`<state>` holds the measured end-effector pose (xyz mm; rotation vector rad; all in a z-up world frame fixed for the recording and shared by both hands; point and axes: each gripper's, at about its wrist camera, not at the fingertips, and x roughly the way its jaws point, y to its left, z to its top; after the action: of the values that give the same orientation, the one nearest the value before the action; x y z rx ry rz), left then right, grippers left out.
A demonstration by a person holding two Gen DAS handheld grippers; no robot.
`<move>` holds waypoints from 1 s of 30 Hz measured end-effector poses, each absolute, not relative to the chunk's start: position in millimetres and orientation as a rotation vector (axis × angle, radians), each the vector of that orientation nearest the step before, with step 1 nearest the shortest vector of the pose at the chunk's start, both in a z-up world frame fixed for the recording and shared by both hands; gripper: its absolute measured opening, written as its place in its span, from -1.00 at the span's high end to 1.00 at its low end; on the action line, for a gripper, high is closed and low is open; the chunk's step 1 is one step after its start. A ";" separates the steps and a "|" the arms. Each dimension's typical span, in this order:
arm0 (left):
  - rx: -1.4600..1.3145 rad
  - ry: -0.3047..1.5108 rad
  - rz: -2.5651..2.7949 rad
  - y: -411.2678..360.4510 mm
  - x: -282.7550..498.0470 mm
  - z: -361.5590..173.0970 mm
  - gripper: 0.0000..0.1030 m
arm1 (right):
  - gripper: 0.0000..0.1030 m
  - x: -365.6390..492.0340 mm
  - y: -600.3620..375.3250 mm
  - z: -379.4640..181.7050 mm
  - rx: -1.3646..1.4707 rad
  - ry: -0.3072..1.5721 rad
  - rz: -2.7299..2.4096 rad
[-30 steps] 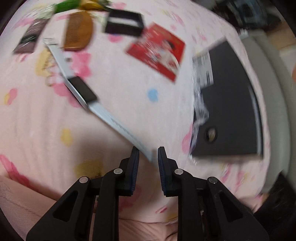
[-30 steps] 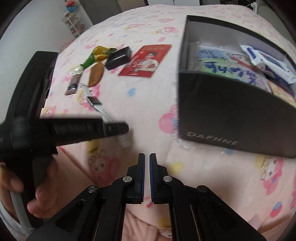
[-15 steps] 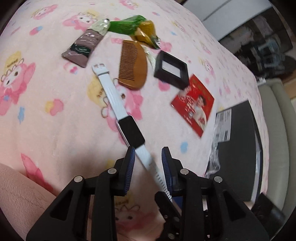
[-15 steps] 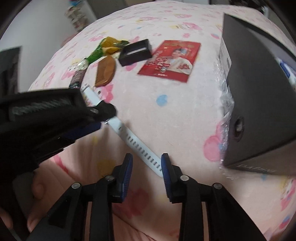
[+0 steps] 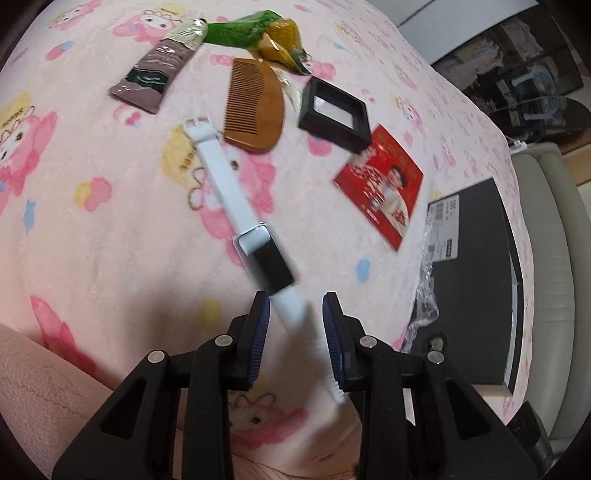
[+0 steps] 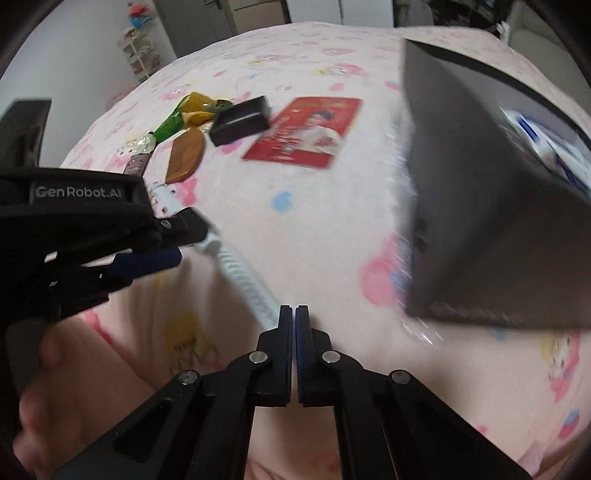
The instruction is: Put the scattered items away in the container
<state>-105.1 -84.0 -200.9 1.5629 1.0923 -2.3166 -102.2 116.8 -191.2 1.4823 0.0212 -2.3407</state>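
Two grippers: we work the white watch [image 5: 229, 192] on the bed [image 5: 110, 258].
Left gripper [image 5: 295, 332]: jaws narrowly apart, straddling its strap for pickup.
Right gripper [image 6: 294, 325]: jaws shut at strap's end, steadying it.

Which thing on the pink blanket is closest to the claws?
The white watch. Its strap runs between the left claw's open fingers, while the comb, tube and red card lie farther away.

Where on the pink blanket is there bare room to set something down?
Free: the blanket between the red card, the white smartwatch and the black box; also left of the watch strap. Crowded: the far cluster of tube, wooden comb, corn packet and small black case.
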 end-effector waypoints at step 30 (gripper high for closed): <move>2.089 1.042 -2.463 7.8 -105.9 -221.4 0.46 | 0.94 -96.3 171.0 -194.8 1.573 -0.298 -2.295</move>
<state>-105.9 7.8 -221.4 2.0891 1.0419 -2.4632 -96.3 171.0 -194.8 1.5726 -0.2983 -2.2950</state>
